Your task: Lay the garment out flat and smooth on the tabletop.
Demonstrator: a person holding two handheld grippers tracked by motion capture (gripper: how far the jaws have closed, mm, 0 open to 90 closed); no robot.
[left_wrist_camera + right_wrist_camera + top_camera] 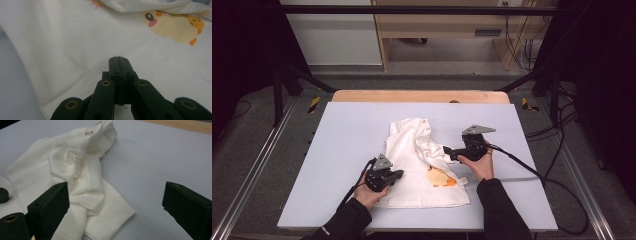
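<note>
1. Cream cotton, a small child's shirt (424,167) with a yellow duck print (441,177), lies on the pale desk (337,150) between our hands, long axis running away from us, collar at the far end.
2. The crumpled sleeve (100,195) lies just ahead of our right tongs (115,207), which gape wide and empty; this hand is nearer.
3. Our left tongs (118,62) are pressed together, nothing visibly between them, resting on the near hem.

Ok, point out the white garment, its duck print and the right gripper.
white garment (404,150): high view, flat front panel.
duck print (441,177): high view, yellow body of the print.
right gripper (116,207): right gripper view, midway between its open jaws.
</note>
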